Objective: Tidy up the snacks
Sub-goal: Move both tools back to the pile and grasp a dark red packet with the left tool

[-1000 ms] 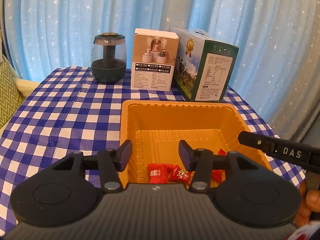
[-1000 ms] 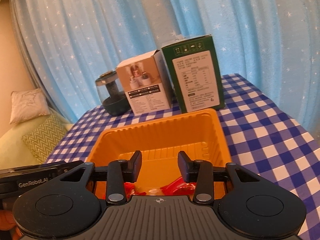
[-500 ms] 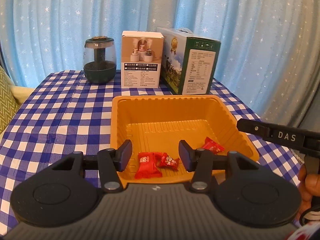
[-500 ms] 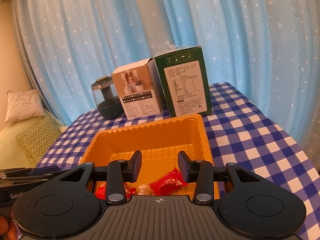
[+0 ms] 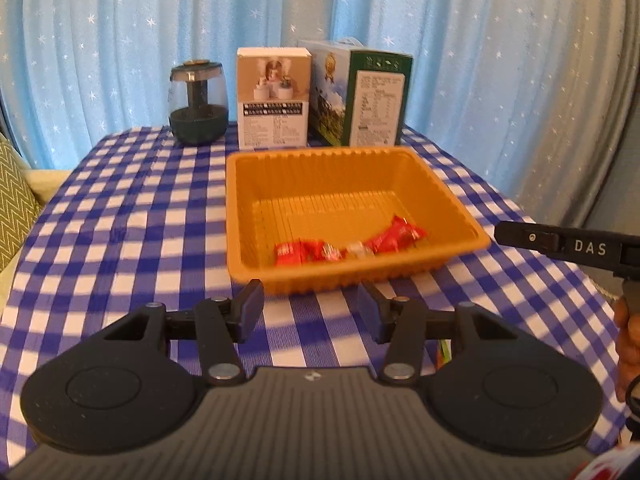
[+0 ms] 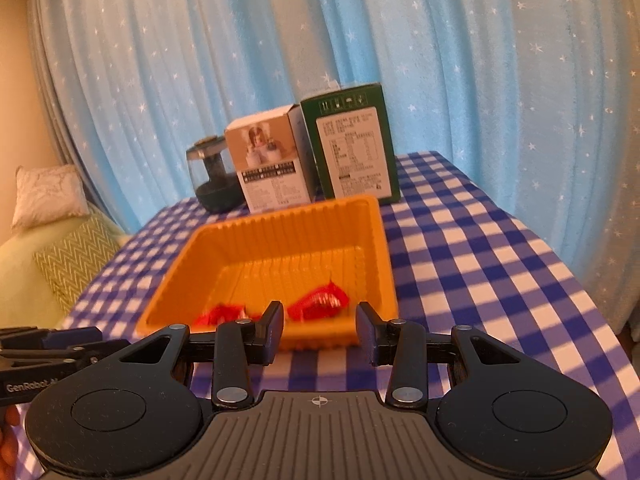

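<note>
On checked tablecloth (image 5: pixel 120 216): orange tray (image 5: pixel 460 216); starry curtain (image 5: pixel 120 40); both hand-held grippers agape, empty

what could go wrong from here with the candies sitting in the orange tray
1. The red candies lie bunched against the near wall of the orange tray; a knock to that light-looking tray might spill them.
2. The left gripper and right gripper, both open and empty, hover just short of its near rim and could bump it when reaching in.
</note>
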